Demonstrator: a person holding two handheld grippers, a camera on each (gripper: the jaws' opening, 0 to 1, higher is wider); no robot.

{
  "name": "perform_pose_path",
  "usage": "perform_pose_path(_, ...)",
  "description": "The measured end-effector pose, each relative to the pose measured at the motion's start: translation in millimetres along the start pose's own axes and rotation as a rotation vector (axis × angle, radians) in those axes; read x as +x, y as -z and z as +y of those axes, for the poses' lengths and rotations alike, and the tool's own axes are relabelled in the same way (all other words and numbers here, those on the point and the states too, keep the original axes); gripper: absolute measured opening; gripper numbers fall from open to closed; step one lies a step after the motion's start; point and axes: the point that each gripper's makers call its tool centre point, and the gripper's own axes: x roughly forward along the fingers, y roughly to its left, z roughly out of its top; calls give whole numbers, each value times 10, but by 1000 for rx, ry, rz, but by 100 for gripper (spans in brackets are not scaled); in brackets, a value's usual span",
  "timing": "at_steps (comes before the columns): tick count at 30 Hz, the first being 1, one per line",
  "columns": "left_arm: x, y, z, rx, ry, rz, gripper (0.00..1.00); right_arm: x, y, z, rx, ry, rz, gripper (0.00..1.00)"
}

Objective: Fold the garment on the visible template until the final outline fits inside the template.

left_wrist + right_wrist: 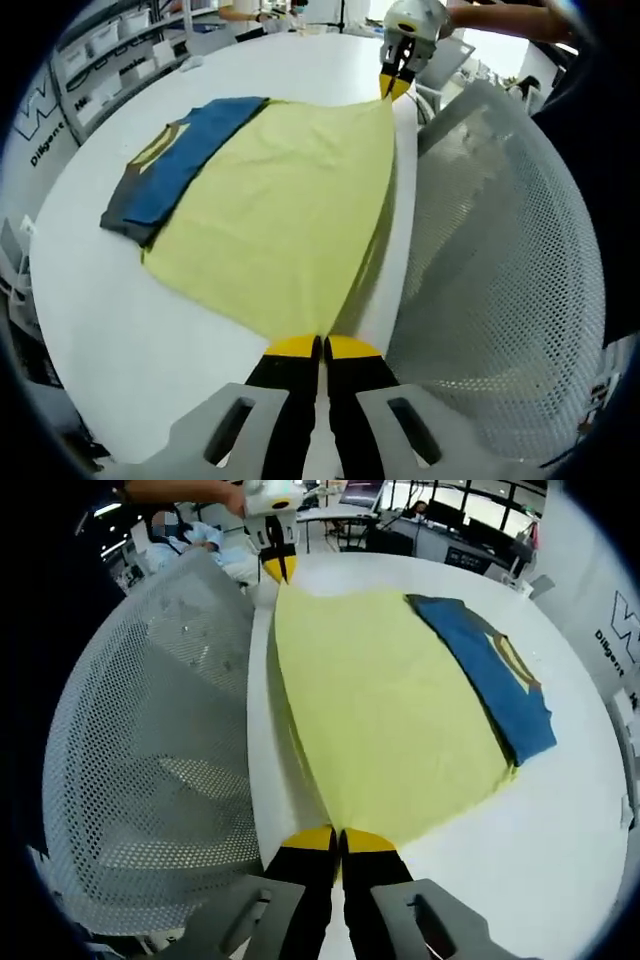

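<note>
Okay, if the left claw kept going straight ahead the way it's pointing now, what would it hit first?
The left claw is already shut on the yellow shirt hem, so it would push into that cloth first. Farther along, roughly in line, the right claw grips the opposite corner, though depth is uncertain.

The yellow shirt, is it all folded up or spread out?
Mostly spread out: the yellow shirt lies flat on the white table, both grippers pinching its near edge.

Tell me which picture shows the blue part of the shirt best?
The left gripper view: the blue part lies wide and whole, with its grey edge and yellow trim. In the right gripper view, the blue part sits farther to the side, narrower.
</note>
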Motion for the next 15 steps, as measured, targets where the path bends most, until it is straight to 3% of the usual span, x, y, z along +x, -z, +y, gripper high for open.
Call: perform_pose_path(15,-190,-247,363,10,-78,-39,0,-229,-227,-344,-38,74,-37,0)
